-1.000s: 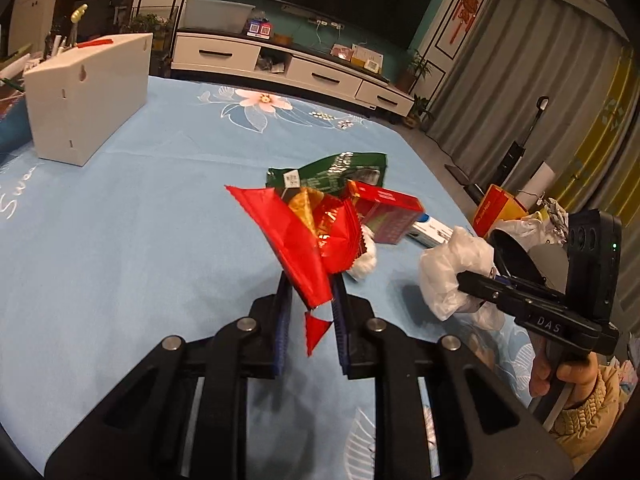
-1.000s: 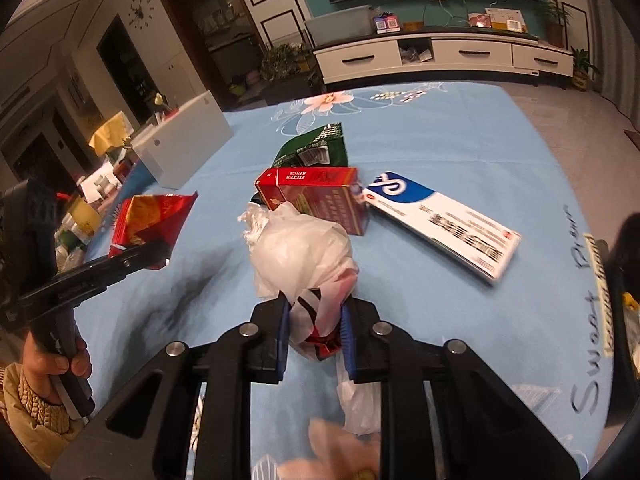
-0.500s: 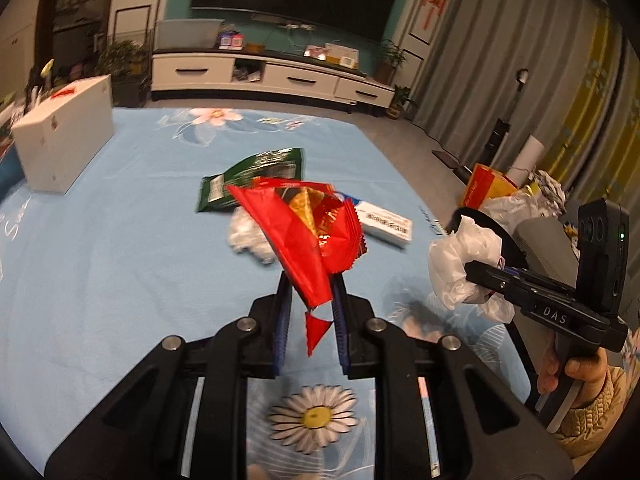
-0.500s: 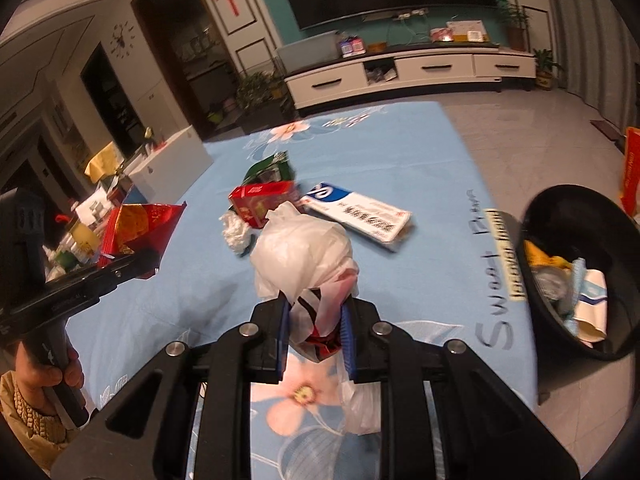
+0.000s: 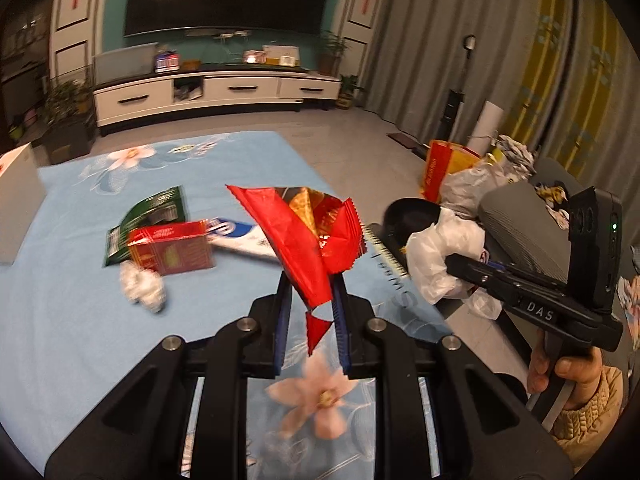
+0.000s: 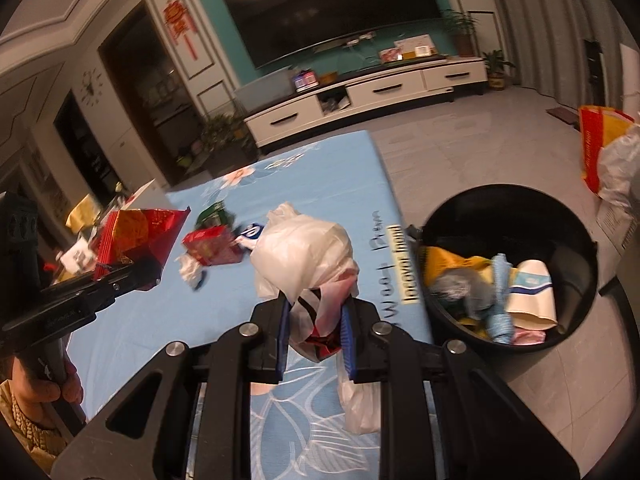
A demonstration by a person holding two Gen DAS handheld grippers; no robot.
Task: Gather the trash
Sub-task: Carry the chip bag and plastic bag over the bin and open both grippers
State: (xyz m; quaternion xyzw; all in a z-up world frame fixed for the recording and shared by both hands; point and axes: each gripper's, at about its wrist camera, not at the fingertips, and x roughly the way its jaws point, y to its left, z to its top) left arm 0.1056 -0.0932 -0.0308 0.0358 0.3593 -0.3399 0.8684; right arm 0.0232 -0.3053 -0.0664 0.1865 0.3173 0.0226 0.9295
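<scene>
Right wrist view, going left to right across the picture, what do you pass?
Left gripper with the red wrapper → red box → white plastic bag clamped in the right gripper → black trash bin → red and yellow bag on the floor.

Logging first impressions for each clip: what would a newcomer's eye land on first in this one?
Probably the bright red snack wrapper pinched in the left gripper, held up over the blue floral tablecloth. Next, the crumpled white plastic bag clamped in the right gripper, near the table's edge. Just right of it on the floor stands a black trash bin already holding a paper cup and other scraps.
</scene>
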